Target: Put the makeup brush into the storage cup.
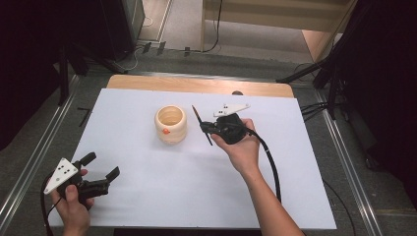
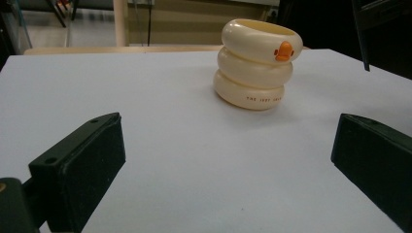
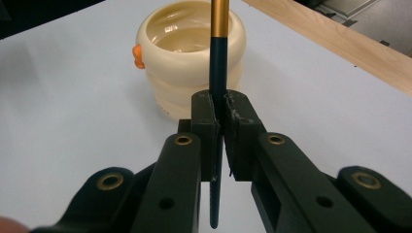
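Item in hand: we hold a dark paintbrush (image 3: 218, 63) clamped between the shut jaws of our right gripper (image 1: 210, 129) just right of the cream holder (image 1: 170, 124), our left gripper (image 1: 102, 169) wide open, empty, well off; next, likely, lowering it into that holder.

A wooden table (image 1: 147, 82) had a big white sheet (image 1: 147, 187) on it, where a cream cup (image 1: 170, 124) stood.
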### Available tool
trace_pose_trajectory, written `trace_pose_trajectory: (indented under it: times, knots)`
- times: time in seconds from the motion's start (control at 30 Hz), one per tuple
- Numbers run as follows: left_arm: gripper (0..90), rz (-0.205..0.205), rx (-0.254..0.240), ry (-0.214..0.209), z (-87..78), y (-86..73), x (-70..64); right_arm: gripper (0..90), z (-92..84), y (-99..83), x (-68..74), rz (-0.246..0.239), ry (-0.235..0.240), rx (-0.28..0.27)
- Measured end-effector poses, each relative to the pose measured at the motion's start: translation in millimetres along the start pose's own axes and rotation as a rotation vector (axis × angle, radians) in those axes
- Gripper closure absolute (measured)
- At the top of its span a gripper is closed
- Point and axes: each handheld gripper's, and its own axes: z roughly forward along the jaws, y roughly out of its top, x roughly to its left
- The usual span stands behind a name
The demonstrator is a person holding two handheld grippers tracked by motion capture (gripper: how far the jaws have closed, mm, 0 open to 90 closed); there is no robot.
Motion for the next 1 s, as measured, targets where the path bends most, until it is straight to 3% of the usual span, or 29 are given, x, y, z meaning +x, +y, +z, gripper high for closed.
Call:
trace_pose_trajectory:
  times: [0.47, 1.0]
  knots:
    - [0.0, -0.002, -0.001, 0.000, -0.1, 0.0, -0.1, 84.8, -0.1, 2.3, 2.4, -0.033, -0.004, -0.081]
    - [0.0, -0.003, -0.003, 0.001, -0.2, 0.1, -0.1, 84.8, -2.2, 5.7, 2.5, -0.018, -0.018, -0.167]
